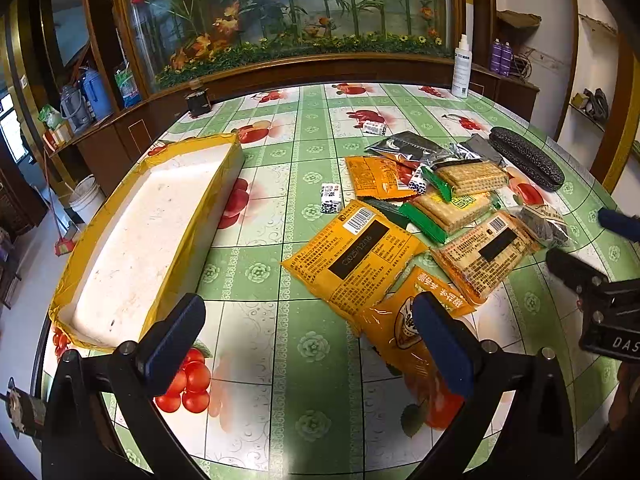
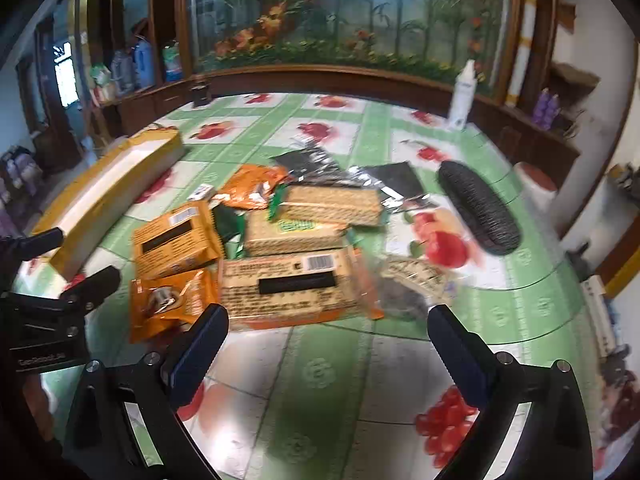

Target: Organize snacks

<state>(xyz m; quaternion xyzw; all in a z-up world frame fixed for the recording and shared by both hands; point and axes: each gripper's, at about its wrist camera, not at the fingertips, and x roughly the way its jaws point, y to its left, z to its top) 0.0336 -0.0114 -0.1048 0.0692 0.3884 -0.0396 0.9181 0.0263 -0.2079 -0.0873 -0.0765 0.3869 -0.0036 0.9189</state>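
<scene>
Snacks [image 1: 360, 256] heaped mid-table, tray [image 1: 148, 236] waiting at left edge.
Left gripper [image 1: 308, 344], right gripper [image 2: 326, 344]: wide open, empty, poised for picking.

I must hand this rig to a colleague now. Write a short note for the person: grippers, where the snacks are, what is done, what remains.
Left gripper: open, empty, above the table near the foam box.
Right gripper: open, empty, in front of the snack pile.
Snacks: all loose on the tablecloth, right of the box; two small white candies lie apart.
Done: nothing, the box holds no snacks.
Left: presumably move every packet into the box.
</scene>
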